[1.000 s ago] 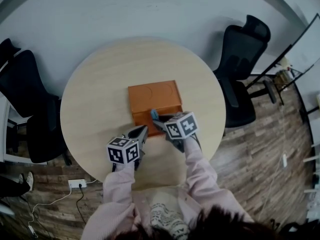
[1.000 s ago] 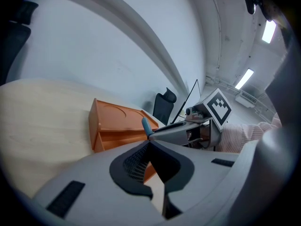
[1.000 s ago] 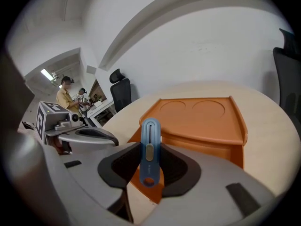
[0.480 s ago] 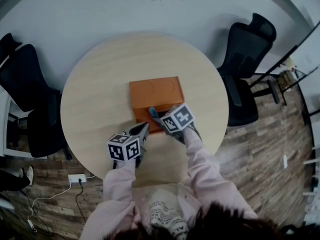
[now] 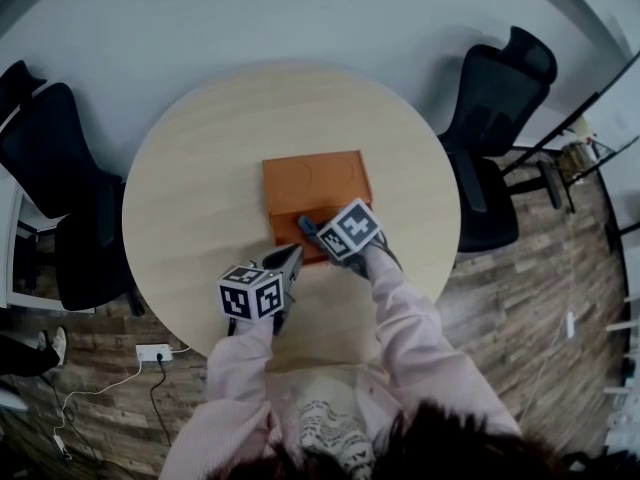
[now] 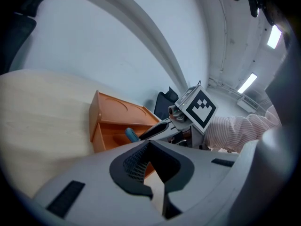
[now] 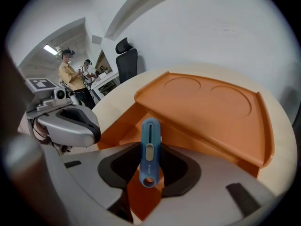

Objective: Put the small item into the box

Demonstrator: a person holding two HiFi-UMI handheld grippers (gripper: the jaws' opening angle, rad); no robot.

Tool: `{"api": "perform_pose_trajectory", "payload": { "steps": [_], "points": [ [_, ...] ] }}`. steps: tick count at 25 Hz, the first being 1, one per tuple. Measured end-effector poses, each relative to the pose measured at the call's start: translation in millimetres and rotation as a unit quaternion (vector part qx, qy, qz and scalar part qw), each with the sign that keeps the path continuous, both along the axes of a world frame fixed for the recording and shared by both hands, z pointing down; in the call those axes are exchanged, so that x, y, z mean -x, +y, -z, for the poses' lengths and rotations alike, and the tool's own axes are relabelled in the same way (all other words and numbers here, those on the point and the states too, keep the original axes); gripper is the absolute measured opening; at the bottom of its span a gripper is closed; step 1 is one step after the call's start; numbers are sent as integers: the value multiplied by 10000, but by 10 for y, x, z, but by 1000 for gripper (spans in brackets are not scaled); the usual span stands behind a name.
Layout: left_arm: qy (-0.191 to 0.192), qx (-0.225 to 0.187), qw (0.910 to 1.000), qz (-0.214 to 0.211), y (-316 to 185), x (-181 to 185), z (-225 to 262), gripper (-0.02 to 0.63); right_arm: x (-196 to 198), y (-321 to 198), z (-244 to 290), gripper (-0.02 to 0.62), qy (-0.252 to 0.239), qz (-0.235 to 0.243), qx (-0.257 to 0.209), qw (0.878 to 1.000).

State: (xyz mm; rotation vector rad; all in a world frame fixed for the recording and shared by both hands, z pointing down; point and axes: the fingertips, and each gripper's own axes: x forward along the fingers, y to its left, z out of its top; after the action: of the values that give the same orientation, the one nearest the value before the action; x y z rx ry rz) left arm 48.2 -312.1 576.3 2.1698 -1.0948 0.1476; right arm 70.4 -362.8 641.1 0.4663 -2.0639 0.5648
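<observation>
In the head view, one round wooden tabletop (image 5: 200, 168) carried a single orange box (image 5: 316, 180) near its middle, its open compartment turned toward the near edge. The right gripper (image 5: 308, 231) reached down to that open side, and the one small blue item (image 5: 304, 224) showed at its tips, just over the compartment. The left gripper (image 5: 291, 260) lay just beside it toward the near edge, pointing at the box's near left corner; whether it touched the box could not be told. Each of the two grippers bore one marker cube (image 5: 250, 295), and two black chairs (image 5: 495, 118) stood off the tabletop, one at either side. In the left gripper view, its jaws met tip to tip with nothing between them; past them stood the orange box (image 6: 115, 119), with the small blue item (image 6: 131, 135) at the mouth of the compartment, pinched at the end of the right gripper (image 6: 141, 135), behind which a striped sleeve (image 6: 240, 128) came in from the right. In the right gripper view, the jaws stood partly apart and pressed on the small blue item (image 7: 149, 152) from both sides; it stood upright between the pads, its ringed end nearest the camera and its far end over the open compartment of the orange box (image 7: 207, 109). The left gripper (image 7: 70, 124) sat off to the left of the box, one black chair (image 7: 126, 60) stood beyond the tabletop's far edge, and two people (image 7: 70, 76) stood in the background
</observation>
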Motion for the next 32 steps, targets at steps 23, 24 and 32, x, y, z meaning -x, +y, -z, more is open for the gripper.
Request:
{"api": "perform_pose_trajectory", "payload": {
  "steps": [23, 24, 32],
  "points": [
    [143, 35, 9998, 94, -17, 49, -36, 11, 47, -38, -257, 140, 735, 252, -39, 9970],
    [146, 33, 9998, 92, -20, 49, -34, 11, 46, -41, -261, 140, 754, 240, -43, 9969],
    [142, 22, 9998, 155, -34, 82, -31, 11, 56, -41, -282, 141, 841, 233, -82, 9962]
  ]
}}
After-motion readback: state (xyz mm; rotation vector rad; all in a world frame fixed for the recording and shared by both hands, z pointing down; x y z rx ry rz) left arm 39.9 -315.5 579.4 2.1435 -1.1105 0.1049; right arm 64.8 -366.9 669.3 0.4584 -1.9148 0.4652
